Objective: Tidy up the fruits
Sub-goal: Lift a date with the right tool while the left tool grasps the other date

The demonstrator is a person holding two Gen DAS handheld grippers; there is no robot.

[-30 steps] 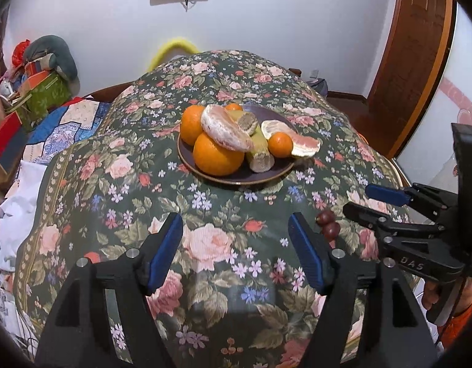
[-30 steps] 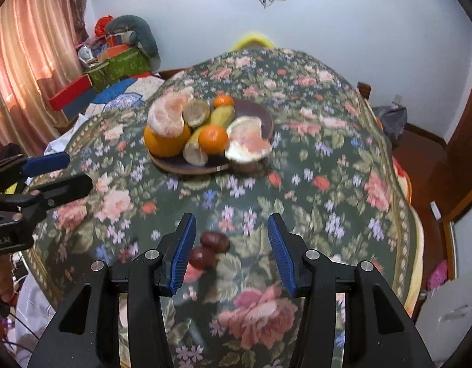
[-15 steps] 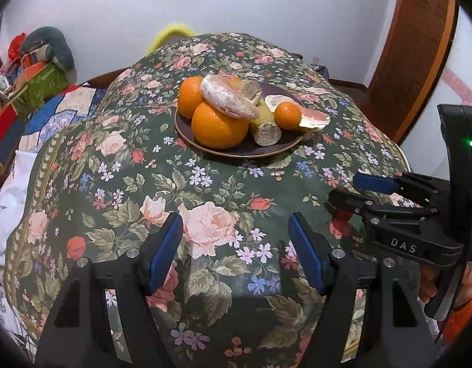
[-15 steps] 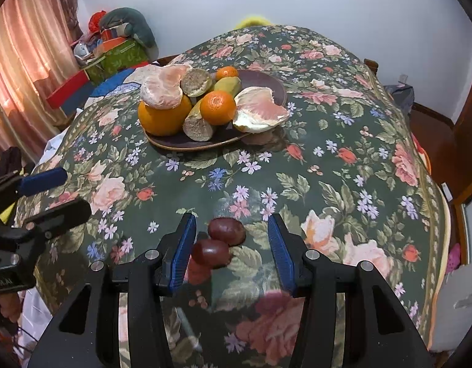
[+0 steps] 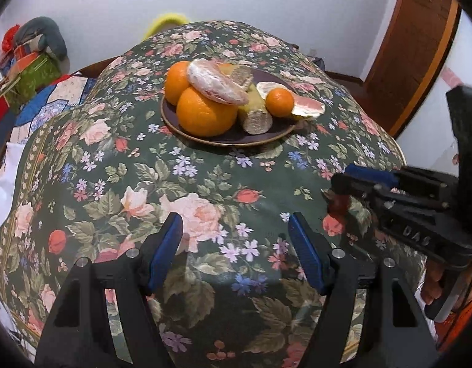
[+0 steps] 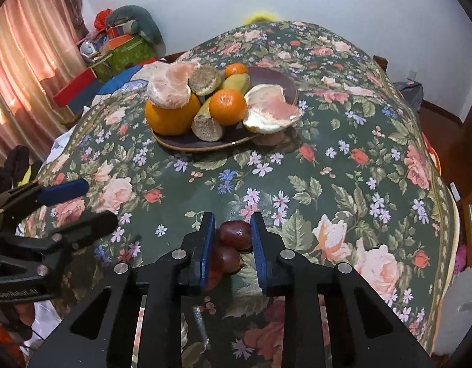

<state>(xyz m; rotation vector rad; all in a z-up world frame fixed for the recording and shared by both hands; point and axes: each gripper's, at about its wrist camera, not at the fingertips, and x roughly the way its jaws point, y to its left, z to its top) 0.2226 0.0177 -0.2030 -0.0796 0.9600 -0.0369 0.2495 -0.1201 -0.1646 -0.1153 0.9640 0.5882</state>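
Most of the fruit already sits on the dark plate (image 6: 285,82) at the far centre of the floral tablecloth (image 6: 343,184): oranges (image 6: 228,106), peeled citrus, cut pieces. Two dark red fruits (image 6: 234,233) remain near you, off the plate. Your right gripper (image 6: 231,239) pinches the farther one; your left gripper (image 5: 236,242) hovers spread, holding nothing.

Two wrist views, shared plate (image 5: 230,141)

A home — floral tablecloth (image 6: 343,159), pink curtains (image 6: 30,55), wooden door (image 5: 414,46).
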